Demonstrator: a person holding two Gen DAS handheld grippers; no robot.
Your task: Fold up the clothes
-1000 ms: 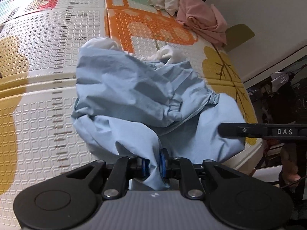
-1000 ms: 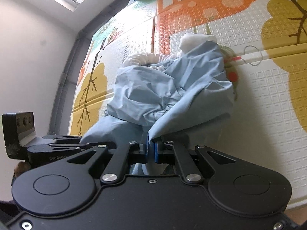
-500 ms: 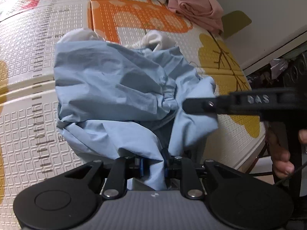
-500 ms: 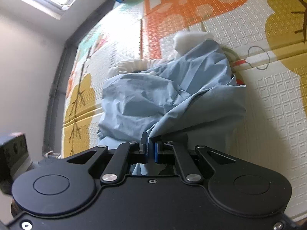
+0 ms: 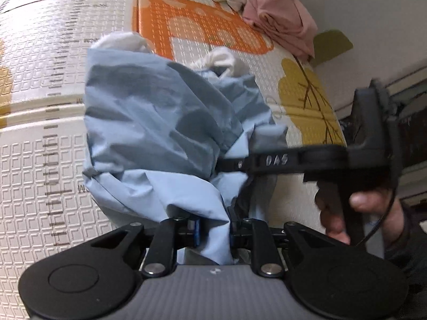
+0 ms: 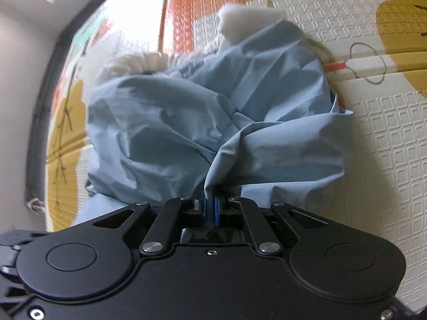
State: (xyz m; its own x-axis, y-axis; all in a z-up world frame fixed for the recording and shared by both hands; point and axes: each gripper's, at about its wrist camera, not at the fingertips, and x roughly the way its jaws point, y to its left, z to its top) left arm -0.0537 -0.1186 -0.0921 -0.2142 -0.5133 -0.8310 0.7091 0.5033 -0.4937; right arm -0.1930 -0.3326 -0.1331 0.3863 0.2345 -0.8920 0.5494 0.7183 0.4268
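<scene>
Light-blue garment (image 5: 165, 133) is bunched on the patterned foam mat (image 5: 40, 160), near edge lifted. Left gripper (image 5: 213, 229) is clamped on a fold of it; right gripper (image 6: 210, 209) is pinched nearly closed on another. Pink clothes (image 5: 280, 24) are piled far right.

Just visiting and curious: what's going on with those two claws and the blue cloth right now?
Left gripper and right gripper both clamped on blue garment, bunched over play mat. Pink clothes pile far off, nothing in the way.

Patterned foam play mat (image 5: 66, 138) — orange, mustard — pale wall (image 6: 24, 53) (possibly a window above).
</scene>
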